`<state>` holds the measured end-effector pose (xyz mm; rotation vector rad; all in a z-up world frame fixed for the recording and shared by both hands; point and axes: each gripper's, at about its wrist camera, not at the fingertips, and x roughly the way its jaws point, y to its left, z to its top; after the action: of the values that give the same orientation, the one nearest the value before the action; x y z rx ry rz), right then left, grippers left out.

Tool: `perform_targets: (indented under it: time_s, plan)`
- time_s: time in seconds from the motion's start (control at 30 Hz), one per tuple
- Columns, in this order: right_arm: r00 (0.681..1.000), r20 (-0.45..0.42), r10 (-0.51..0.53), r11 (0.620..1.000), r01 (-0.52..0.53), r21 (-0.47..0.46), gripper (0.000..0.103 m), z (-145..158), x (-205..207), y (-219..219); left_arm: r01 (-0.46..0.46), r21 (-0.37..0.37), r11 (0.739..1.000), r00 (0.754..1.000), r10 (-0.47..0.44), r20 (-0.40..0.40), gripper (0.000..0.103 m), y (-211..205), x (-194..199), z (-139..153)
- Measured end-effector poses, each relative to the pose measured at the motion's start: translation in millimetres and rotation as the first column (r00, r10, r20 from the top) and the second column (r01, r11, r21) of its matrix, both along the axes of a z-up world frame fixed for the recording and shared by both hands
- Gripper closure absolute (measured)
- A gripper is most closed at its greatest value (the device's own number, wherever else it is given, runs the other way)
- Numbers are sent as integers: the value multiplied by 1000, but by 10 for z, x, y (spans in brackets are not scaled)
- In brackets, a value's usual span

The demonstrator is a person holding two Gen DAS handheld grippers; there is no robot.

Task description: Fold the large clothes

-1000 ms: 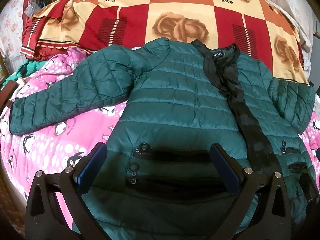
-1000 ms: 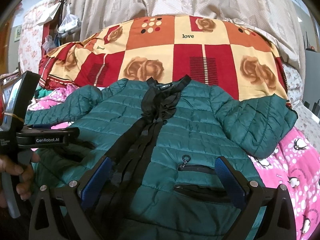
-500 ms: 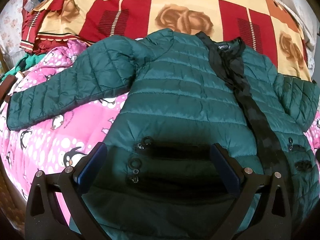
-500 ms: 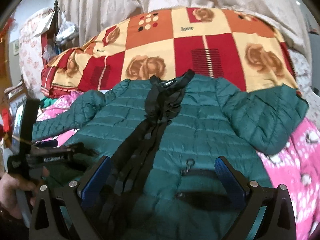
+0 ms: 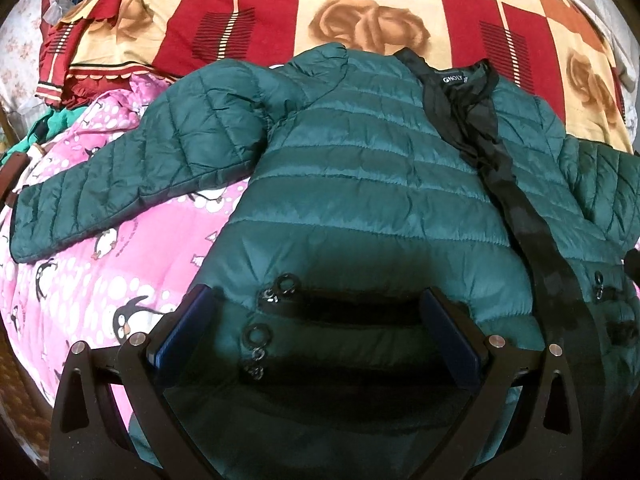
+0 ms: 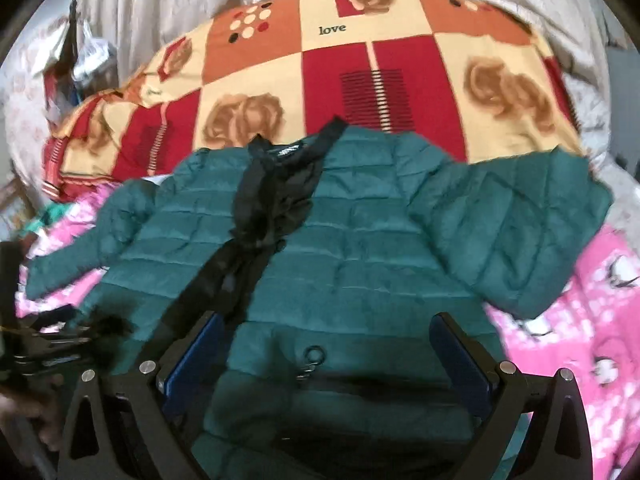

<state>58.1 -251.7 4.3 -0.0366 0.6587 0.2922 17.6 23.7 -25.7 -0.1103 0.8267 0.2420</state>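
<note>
A green quilted jacket [image 5: 372, 184] lies front-up and spread flat on a bed, over a pink penguin-print blanket [image 5: 104, 288], with its collar at the far side against a red and orange patchwork quilt [image 5: 360, 12]. One sleeve [image 5: 132, 176] reaches out to the left across the pink blanket; the other sleeve [image 6: 516, 232] lies bunched on the right. A black front strip [image 5: 516, 204] runs from collar to hem.

The left hand-held gripper [image 5: 320, 320] hangs above the near left part of the jacket, by the pocket zips, its jaws spread wide and holding nothing. The right hand-held gripper [image 6: 328, 348] is likewise wide and empty, above the near right part by the other pocket.

No fold looks made yet, so this seems to be the approach before the first grasp. The next move likely calls for each gripper to drop onto cloth and pinch it, perhaps the hem or a sleeve, gathering enough of the puffy, slippery fabric to carry it across without it sliding free.
</note>
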Motion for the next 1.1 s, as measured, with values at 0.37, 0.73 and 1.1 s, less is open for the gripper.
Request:
perform_targets:
  time_s: [0.37,0.73,1.1]
  plan:
    - [972,-227,-66,996,50,-74,0,-468,303,-24,6,-50,999,999,-9,-44,0,45,64,-125]
    - [968,-248,-42,996,20,-91,0,-514,320,-3,10,-66,998,999,-13,-45,0,56,53,-137]
    - [977,-207,-47,996,31,-79,0,-523,254,-15,28,-77,997,1000,-28,1,0,83,-12,-106]
